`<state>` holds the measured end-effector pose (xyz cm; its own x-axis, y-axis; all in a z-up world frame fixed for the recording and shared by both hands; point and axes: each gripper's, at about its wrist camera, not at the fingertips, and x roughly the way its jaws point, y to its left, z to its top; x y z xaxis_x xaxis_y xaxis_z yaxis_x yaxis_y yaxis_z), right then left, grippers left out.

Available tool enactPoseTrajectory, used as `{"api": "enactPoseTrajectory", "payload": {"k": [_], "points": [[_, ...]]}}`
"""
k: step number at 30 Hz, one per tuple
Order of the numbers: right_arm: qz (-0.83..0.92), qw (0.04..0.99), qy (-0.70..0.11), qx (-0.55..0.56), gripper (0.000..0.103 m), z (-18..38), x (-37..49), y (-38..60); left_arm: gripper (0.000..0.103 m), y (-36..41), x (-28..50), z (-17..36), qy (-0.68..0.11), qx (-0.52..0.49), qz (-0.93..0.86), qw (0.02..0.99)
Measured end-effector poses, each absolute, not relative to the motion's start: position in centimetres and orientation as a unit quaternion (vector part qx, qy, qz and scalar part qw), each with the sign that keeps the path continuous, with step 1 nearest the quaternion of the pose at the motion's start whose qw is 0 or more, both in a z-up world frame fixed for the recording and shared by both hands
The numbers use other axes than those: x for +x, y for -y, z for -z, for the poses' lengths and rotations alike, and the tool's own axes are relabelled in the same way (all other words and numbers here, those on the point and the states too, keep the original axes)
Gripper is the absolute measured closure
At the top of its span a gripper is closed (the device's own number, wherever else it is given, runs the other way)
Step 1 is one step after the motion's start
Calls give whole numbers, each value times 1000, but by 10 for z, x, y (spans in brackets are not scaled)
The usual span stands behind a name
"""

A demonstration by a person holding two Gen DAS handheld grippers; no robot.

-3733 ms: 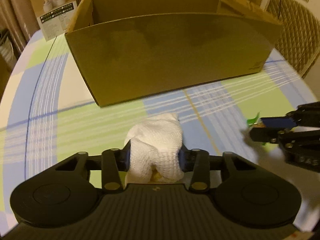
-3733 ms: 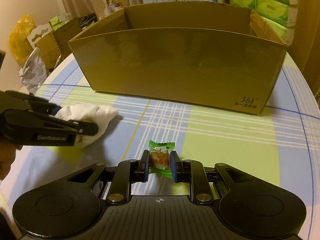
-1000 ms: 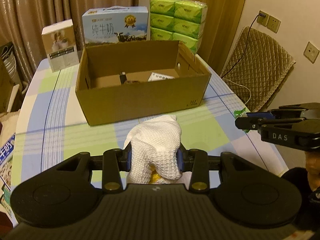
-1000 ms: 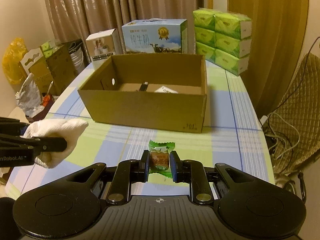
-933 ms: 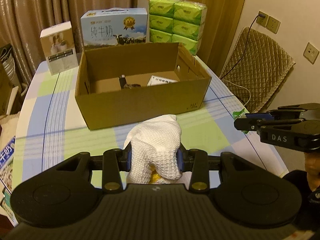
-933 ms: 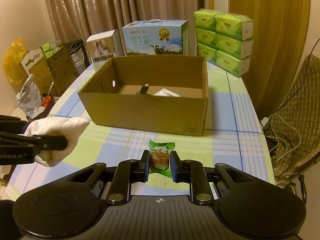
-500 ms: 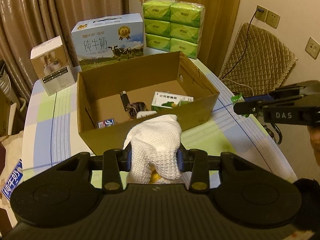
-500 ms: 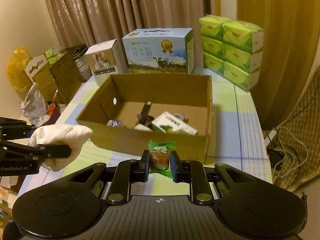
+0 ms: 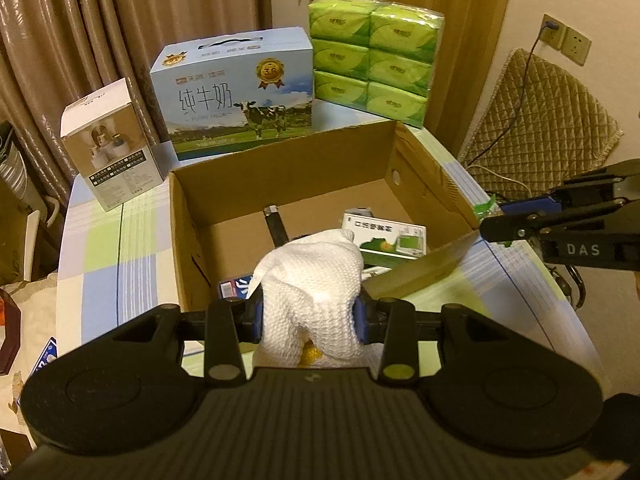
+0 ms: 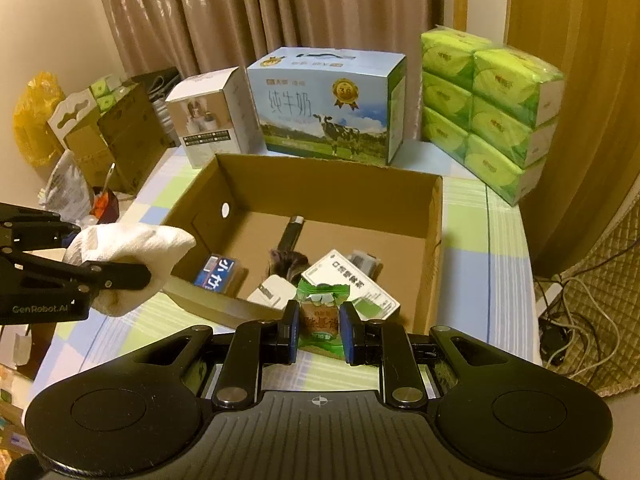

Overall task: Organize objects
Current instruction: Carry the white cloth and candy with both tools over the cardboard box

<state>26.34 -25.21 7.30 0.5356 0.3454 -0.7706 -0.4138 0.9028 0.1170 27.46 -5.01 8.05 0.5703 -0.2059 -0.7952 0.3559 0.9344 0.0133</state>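
Your left gripper (image 9: 308, 314) clamps a white waffle-weave cloth (image 9: 312, 276), bunched between closed jaws and held in the air over the near wall of the open cardboard box (image 10: 320, 176). The cloth looks soft and light; it will likely sag and drape on release, so a pinch across its bunched middle suits it. Inside the box lie a small blue-and-white pack (image 10: 218, 274), a dark slim object (image 10: 291, 234) and a white-and-green carton (image 10: 352, 282). Your right gripper (image 10: 319, 326) is closed on a green-wrapped candy (image 10: 322, 312), poised above the box's near right side. The candy is probably light, its crinkled wrapper slippery, so gripping it across the body rather than the frilled ends seems wise. Below, a checked blue, green and white tablecloth (image 10: 484, 240) covers the table. Behind the box stand a small white carton (image 10: 212, 116), a milk case printed with a cow (image 10: 324, 104) and stacked green tissue packs (image 10: 488, 108), before brown curtains (image 10: 260, 12).
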Motion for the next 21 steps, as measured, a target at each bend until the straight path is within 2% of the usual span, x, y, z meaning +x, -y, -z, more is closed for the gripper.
{"api": "enactPoseTrajectory", "payload": {"k": [21], "points": [[-203, 873, -443, -24, 85, -62, 336, 241, 68, 34, 351, -63, -446, 59, 132, 883]]}}
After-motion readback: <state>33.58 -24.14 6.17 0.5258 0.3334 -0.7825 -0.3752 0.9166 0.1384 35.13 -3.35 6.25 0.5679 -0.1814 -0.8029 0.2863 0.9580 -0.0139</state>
